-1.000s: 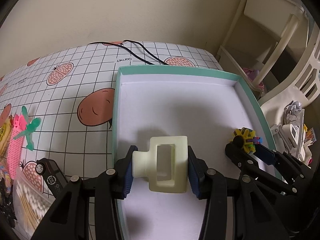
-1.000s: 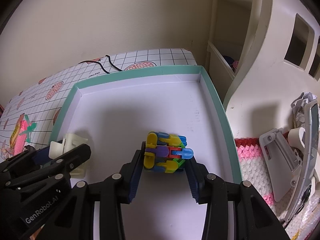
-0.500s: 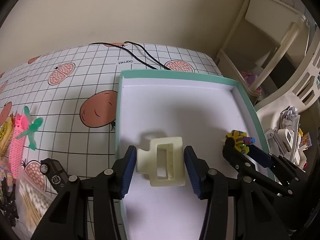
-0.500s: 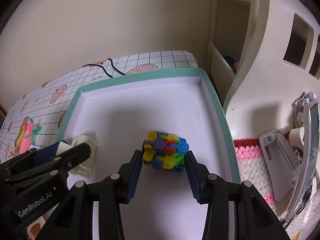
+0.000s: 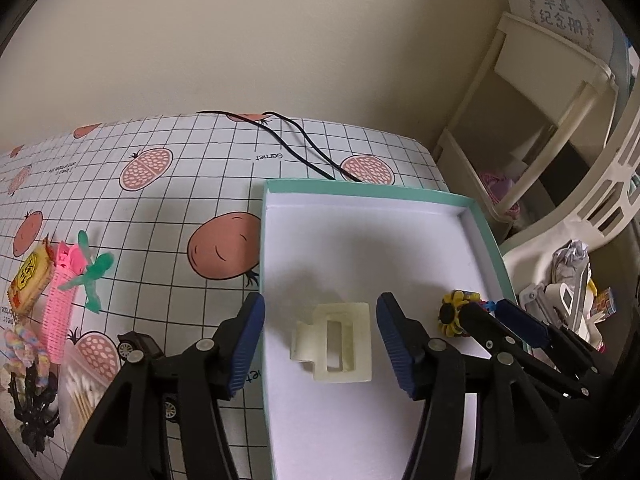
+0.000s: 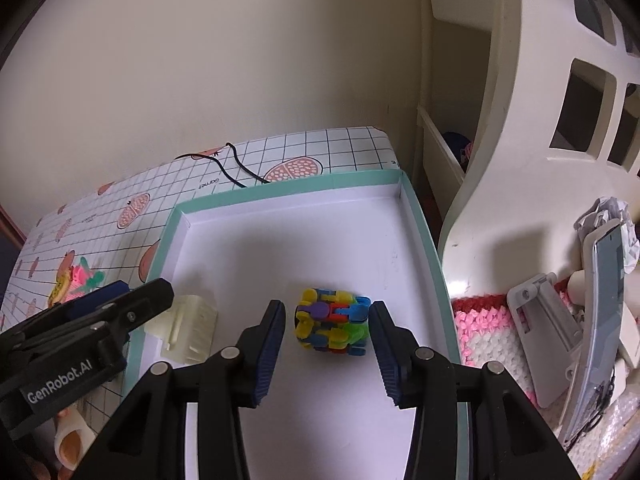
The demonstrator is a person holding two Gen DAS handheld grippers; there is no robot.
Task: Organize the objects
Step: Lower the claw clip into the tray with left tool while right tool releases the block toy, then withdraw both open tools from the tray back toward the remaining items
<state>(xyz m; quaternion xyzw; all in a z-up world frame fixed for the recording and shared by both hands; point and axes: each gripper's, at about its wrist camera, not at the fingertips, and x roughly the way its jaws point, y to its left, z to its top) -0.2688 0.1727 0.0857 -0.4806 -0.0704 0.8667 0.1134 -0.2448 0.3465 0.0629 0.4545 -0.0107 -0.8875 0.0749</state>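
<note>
Gridded tablecloth [image 5: 168, 216] printed with fruit carries the upside-down word "Garnet" near the frame's upper middle, beside a black cable [image 5: 296, 144]. On it lies a teal-rimmed white tray [image 5: 360, 194]. At lower centre the left gripper [image 5: 320, 336] stands with jaws spread, clear of the cream hair claw [image 5: 334, 340] resting on the tray floor between them. In the right wrist view, the right gripper [image 6: 328, 334] is likewise parted around the multicoloured block toy [image 6: 332, 322]; "GenRobot.AI" marks the other gripper's body at lower left.
</note>
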